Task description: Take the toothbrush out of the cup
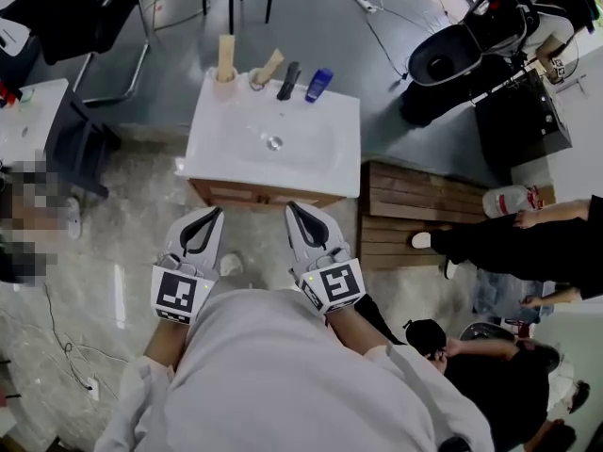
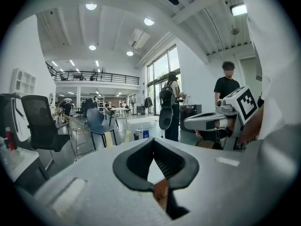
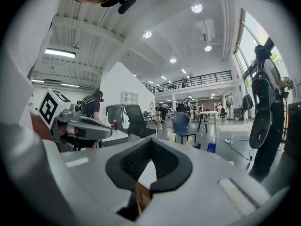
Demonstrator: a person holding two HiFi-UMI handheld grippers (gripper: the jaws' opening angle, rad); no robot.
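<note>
A white washbasin cabinet (image 1: 236, 163) stands ahead of me in the head view. Along its back edge are a tall beige piece in a holder (image 1: 225, 59), a small round cup (image 1: 255, 81) with a beige handle (image 1: 272, 63) leaning out of it, a black item (image 1: 288, 80) and a blue item (image 1: 318, 84). Which beige piece is the toothbrush I cannot tell. My left gripper (image 1: 216, 213) and right gripper (image 1: 290, 207) are side by side short of the cabinet's front edge. Both point at it and both are shut on nothing. In their own views the left gripper (image 2: 153, 147) and right gripper (image 3: 151, 149) show closed jaws.
A wooden platform (image 1: 424, 201) lies right of the cabinet, with a person's legs (image 1: 499, 243) on it. A black salon chair (image 1: 462, 50) stands at the back right, and a black office chair (image 1: 71, 12) and white table (image 1: 28, 121) at the left. Cables (image 1: 66, 351) trail on the floor.
</note>
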